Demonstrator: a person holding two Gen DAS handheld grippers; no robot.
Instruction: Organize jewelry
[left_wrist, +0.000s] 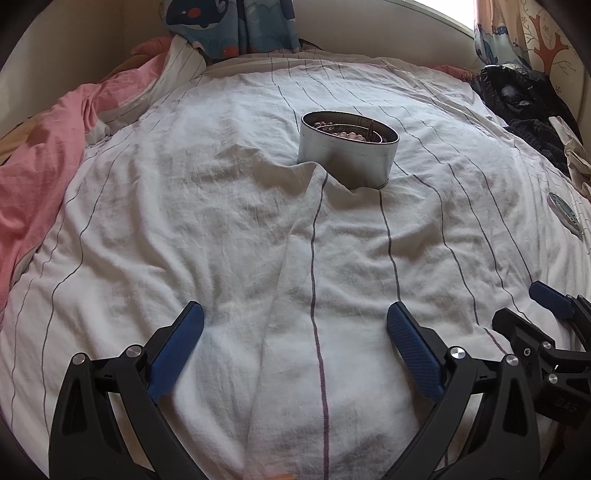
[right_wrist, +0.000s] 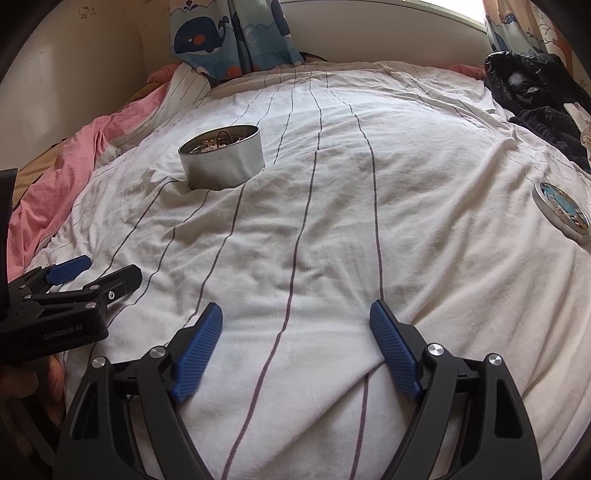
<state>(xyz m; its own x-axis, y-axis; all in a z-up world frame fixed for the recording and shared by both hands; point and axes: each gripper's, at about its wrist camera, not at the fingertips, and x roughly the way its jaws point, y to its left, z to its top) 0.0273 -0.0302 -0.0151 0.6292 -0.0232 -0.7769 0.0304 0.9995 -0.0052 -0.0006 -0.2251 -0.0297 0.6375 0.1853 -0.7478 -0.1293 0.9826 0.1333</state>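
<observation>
A round grey metal tin (left_wrist: 347, 155) stands open on the white striped bedsheet (left_wrist: 221, 229), with beaded jewelry (left_wrist: 351, 133) lying inside. In the right wrist view the same tin (right_wrist: 223, 158) stands at upper left, jewelry (right_wrist: 216, 142) showing over its rim. Its lid (right_wrist: 561, 212), with a blue picture on top, lies far right on the sheet; the lid (left_wrist: 565, 218) shows edge-on in the left wrist view. My left gripper (left_wrist: 295, 314) is open with nothing between its fingers, well short of the tin. My right gripper (right_wrist: 295, 314) is open and empty too, over bare sheet.
A pink blanket (left_wrist: 48, 158) is bunched along the left side. Dark clothing (right_wrist: 535, 96) is piled at the back right corner. Whale-print curtains (right_wrist: 229, 40) hang behind the bed. The sheet has a raised fold (left_wrist: 314, 184) in front of the tin.
</observation>
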